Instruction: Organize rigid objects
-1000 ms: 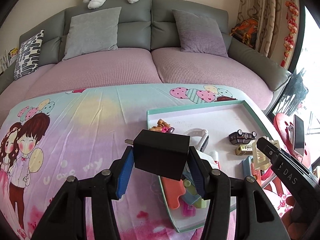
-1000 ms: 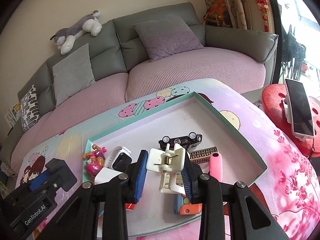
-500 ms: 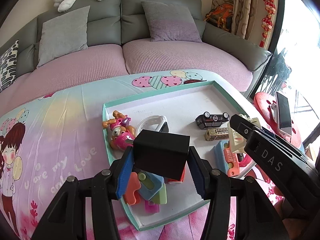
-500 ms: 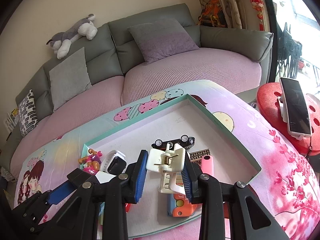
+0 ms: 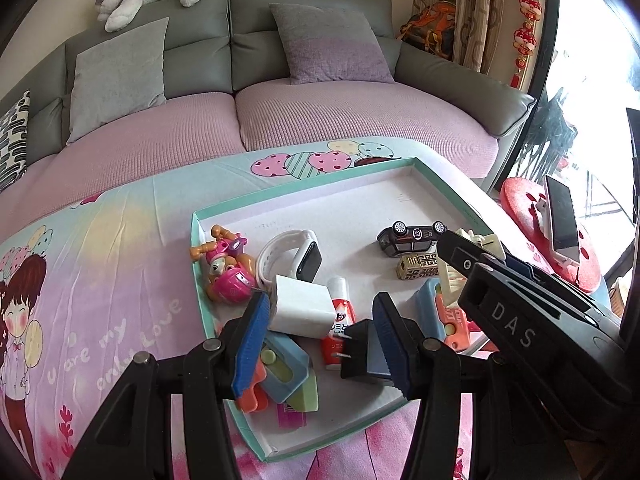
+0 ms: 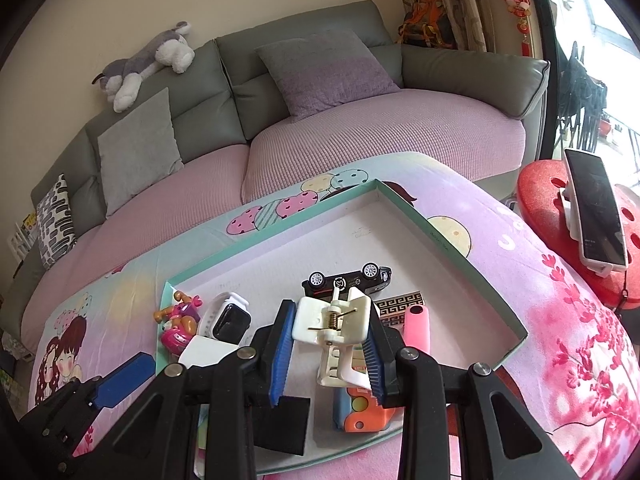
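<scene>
- Our left hand-held gripper (image 5: 320,312) is released: the black charger (image 5: 360,356) lies in the tray (image 5: 195,240) against the inner face of its right finger, prongs pointing across the gap, and nothing bridges the two pads.
- Just ahead of the same gripper sit a white charger (image 5: 300,306) and a glue tube (image 5: 340,320). A watch (image 5: 296,252) and a pup figure (image 5: 228,268) lie further ahead and to its left.
- Our right hand-held gripper (image 6: 331,312) is clenched on a white clip (image 6: 332,320), which is held above the tray floor. A toy car (image 6: 346,282) lies just beyond its tips and a pink tube (image 6: 416,330) beside its right finger.
- We judge the step in hand to be placing. The black charger looks delivered, and the clip is next to go in.
- The next move calls for lifting the left gripper clear without nudging the charger. Then we lower the clip onto a bare patch of tray, probably ahead and to the right, and open the pads.
- The tray's near end is crowded, so setting the clip down there risks stacking it on other pieces.
</scene>
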`<action>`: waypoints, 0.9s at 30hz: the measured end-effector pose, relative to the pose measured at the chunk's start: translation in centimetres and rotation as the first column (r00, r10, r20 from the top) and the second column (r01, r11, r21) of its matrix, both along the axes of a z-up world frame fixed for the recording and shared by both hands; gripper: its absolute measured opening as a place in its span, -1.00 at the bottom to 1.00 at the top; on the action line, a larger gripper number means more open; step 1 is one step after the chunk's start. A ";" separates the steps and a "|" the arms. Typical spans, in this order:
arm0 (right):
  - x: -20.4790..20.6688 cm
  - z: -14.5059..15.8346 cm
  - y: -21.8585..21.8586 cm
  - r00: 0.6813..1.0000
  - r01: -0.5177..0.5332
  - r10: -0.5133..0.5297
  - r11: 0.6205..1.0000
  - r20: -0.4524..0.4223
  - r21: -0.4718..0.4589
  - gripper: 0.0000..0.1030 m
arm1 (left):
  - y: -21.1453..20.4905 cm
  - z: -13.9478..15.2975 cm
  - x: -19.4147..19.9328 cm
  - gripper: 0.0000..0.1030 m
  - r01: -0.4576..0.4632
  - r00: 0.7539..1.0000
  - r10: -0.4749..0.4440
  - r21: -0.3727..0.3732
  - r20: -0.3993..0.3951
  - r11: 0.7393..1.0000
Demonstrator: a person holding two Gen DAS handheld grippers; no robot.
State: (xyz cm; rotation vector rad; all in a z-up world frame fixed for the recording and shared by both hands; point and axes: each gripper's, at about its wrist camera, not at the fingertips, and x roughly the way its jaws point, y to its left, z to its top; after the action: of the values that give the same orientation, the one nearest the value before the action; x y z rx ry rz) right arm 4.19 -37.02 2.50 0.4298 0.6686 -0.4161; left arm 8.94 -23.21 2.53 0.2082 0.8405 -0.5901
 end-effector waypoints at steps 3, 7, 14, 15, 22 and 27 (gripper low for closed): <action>0.1 -0.1 -0.1 1.000 -0.001 0.001 1.000 -0.006 0.005 -0.31 | 0.3 0.0 0.2 0.08 -0.013 1.000 0.013 -0.002 -0.002 1.000; 0.1 -0.3 -0.1 1.000 0.003 -0.003 1.000 -0.010 0.003 -0.31 | 0.9 0.0 0.6 0.09 -0.035 0.999 0.035 -0.002 -0.010 0.999; 0.2 -0.2 0.0 1.000 0.012 -0.012 1.000 -0.016 -0.013 -0.05 | 2.2 0.6 1.1 0.22 -0.073 0.997 0.073 -0.030 -0.009 0.997; 0.2 -0.2 0.0 1.000 0.011 -0.011 1.000 -0.015 -0.014 0.03 | 2.3 0.7 1.2 0.22 -0.079 0.997 0.079 -0.032 -0.007 0.996; 0.3 -0.3 0.0 1.000 0.011 -0.012 1.000 -0.020 -0.017 0.17 | 4.7 0.7 2.7 0.26 -0.176 0.984 0.175 -0.047 -0.012 0.983; 0.7 -0.5 0.3 0.999 -0.004 0.003 1.000 -0.034 -0.030 0.36 | 7.7 0.1 4.3 0.73 -0.296 0.955 0.296 -0.046 -0.013 0.954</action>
State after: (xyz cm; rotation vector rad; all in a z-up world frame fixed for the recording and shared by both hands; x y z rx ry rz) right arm 4.86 -36.73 1.98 0.3942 0.6955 -0.4305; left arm 13.27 -15.53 2.68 0.0344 0.8435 -0.3286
